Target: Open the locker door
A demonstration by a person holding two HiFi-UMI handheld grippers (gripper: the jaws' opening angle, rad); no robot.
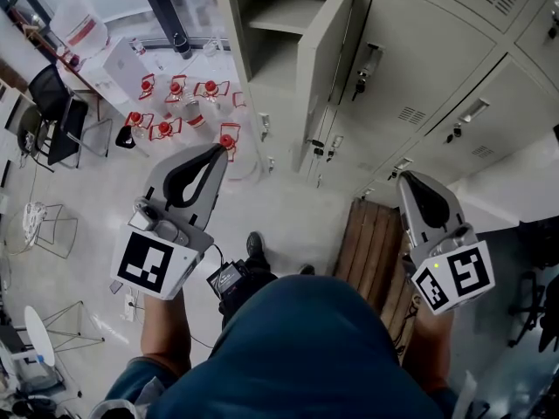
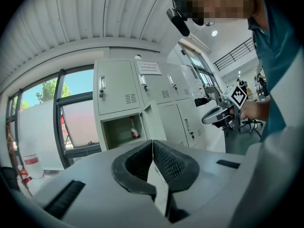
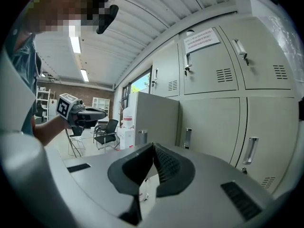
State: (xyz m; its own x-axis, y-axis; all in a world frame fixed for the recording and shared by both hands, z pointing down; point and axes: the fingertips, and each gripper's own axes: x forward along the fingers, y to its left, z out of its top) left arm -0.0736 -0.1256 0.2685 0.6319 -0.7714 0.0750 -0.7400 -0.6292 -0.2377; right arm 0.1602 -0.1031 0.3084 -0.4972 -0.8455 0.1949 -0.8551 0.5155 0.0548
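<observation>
Beige metal locker door (image 1: pixel 327 68) stands open; bottle (image 2: pixel 134 128) inside compartment (image 2: pixel 118 133).

Bright, even daylight from the window (image 2: pixel 78 118) plus ceiling strip lights (image 3: pixel 76 44); soft shadows, heavy fisheye bending with dark vignetted corners in both gripper views (near foreground slightly soft).

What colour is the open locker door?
The open locker door is pale grey; it shows best in the head view.
</observation>
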